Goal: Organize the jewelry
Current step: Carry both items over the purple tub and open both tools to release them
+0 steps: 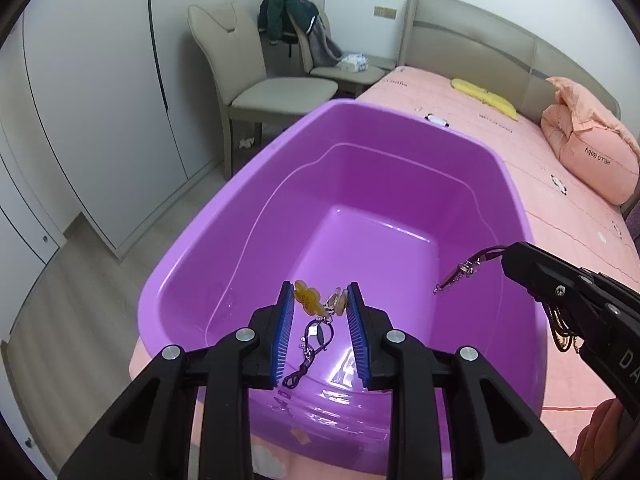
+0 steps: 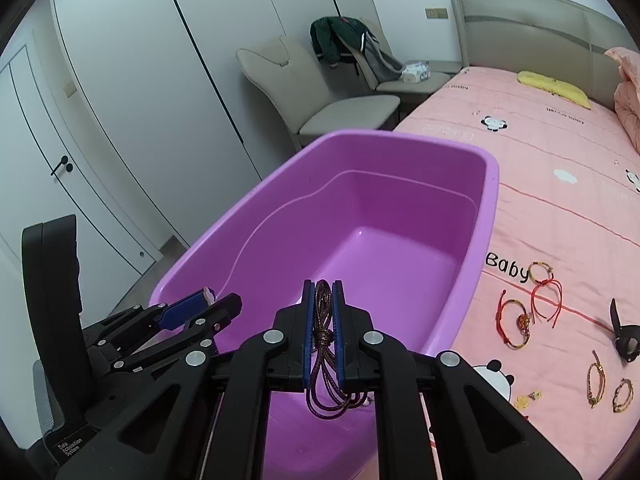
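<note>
Writing on the pink bed sheet (image 2: 560, 240) reads "Baby", right of my right hand-held gripper (image 2: 321, 300), which is clamped on a brown cord bracelet (image 2: 322, 344). My left hand-held gripper (image 1: 320, 300) pinches a yellow charm (image 1: 307, 299) over the purple tub (image 1: 248, 184). More bracelets (image 2: 516, 320) lie farther right.

Left claw (image 1: 320, 300) partly closed, right claw (image 2: 322, 300) clamped
</note>
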Motion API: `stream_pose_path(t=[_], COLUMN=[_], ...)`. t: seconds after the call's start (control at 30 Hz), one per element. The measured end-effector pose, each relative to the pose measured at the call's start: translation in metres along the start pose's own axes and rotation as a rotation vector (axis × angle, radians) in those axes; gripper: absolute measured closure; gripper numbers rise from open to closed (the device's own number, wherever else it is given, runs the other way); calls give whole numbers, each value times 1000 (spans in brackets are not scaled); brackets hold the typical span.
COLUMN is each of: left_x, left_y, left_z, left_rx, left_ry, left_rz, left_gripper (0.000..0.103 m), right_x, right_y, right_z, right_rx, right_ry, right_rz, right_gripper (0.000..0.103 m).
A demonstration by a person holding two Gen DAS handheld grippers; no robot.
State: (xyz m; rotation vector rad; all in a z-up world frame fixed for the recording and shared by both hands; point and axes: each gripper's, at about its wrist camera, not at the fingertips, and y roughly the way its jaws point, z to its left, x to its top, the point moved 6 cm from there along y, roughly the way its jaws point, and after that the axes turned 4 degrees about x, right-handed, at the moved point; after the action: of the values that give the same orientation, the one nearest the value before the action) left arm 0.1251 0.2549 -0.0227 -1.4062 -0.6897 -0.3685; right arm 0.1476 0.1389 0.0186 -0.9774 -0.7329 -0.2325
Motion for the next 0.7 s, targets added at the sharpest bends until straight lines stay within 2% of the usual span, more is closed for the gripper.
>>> stream_pose_path(t=[0.3,0.33,0.37,0.4,0.43,0.47,0.6,0.7], left_x=[-1,-2,-3,-3,-1,0,2,4], left_y=[15,15,15,14,12,9,4,2], left_z=[7,7,7,7,8,8,12,15], left_rx=[47,51,54,58,61,62,75,72], left_ry=[-5,-6,-8,-12,-16,-22,-27,-40], left_rz=[51,58,62,62,54,43,35,39], left_gripper=[75,73,68,52,35,29,21,19], right_x=[-5,-5,-5,-5,-4,-2,-1,-1], right_y=[16,17,16,16,15,11,5,1], right_z=[-4,-6,-6,-7,-7,-7,-11,-12], right_rx=[-31,-35,-38,-42,-46,-54,-54,-56], right_ry=[1,3,3,1,-2,-7,-2,1], right_rz=[43,46,47,48,43,27,11,5], right_gripper=[94,94,89,84,73,65,64,64])
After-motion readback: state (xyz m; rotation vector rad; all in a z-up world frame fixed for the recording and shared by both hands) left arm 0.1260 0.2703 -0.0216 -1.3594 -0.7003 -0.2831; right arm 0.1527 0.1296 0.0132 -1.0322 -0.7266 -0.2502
